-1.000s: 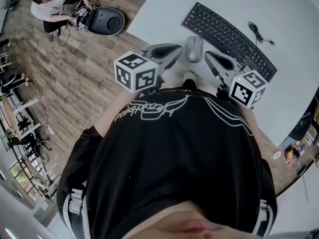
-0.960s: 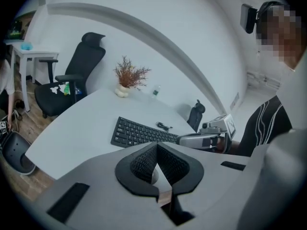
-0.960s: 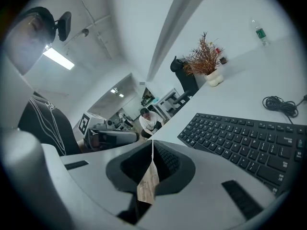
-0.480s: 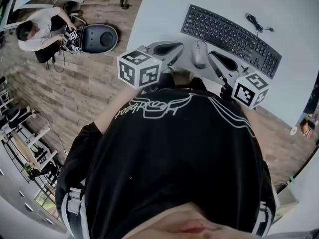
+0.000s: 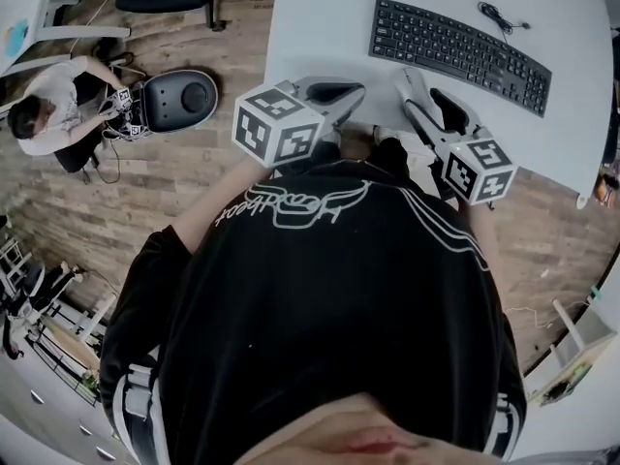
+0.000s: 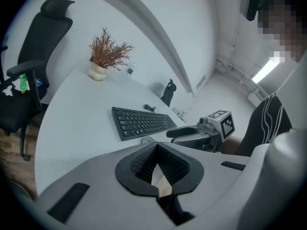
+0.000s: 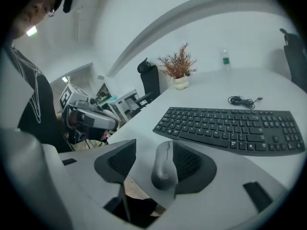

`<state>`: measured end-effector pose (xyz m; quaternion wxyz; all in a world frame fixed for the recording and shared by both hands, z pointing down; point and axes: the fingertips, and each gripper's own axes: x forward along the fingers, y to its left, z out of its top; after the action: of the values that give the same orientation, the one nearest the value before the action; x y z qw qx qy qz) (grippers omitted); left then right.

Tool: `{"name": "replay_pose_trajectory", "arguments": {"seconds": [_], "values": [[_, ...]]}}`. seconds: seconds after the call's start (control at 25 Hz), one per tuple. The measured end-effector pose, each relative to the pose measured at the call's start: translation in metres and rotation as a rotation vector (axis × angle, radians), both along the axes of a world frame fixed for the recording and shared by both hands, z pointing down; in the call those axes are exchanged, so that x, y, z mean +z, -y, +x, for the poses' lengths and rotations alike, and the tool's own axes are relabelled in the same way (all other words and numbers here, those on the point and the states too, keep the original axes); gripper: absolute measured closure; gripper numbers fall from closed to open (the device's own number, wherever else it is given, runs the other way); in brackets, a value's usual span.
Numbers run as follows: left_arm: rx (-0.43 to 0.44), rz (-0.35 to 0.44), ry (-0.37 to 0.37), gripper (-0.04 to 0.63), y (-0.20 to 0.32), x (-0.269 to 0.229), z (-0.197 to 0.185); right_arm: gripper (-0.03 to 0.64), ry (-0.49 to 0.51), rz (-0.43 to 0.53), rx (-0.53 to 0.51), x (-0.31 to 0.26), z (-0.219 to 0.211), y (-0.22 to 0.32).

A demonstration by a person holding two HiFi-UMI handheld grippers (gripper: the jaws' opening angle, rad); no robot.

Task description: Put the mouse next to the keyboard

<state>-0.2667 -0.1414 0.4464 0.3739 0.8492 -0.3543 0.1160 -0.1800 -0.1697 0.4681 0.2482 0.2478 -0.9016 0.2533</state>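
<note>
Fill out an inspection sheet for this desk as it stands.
Surface: white table, curved edge.
Job's things: mouse on the table, just short of the black keyboard.
Clutter: potted dried plant; small bottle.
Grippers: right gripper has just been opening, mouse between its jaws, one pad clearly off it; left gripper shut, empty.
Cables: coiled black cable beyond the keyboard.
Surroundings: wood floor, office chair, crouching person.

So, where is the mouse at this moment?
In the right gripper view the mouse lies on the table between the jaws of the right gripper, which have just been opening; the keyboard is just beyond it.
</note>
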Motion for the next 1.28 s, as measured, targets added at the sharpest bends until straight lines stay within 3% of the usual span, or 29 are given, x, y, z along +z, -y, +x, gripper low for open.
{"name": "replay_pose_trajectory", "arguments": {"seconds": [0.24,0.4,0.96,1.28], "values": [[0.063,-0.003,-0.016,0.589,-0.007,0.003,-0.011,0.368,-0.251,0.100,0.082,0.026,-0.001,0.009],[0.085,-0.003,-0.016,0.589,-0.010,0.003,-0.017,0.364,-0.376,0.063,0.097,0.050,-0.005,0.007],[0.066,-0.020,-0.045,0.589,-0.012,0.012,-0.036,0.364,-0.529,0.054,0.076,0.072,-0.006,0.013],[0.032,-0.026,-0.066,0.589,-0.009,0.013,-0.042,0.364,-0.542,-0.112,0.032,0.080,-0.003,0.018]]}}
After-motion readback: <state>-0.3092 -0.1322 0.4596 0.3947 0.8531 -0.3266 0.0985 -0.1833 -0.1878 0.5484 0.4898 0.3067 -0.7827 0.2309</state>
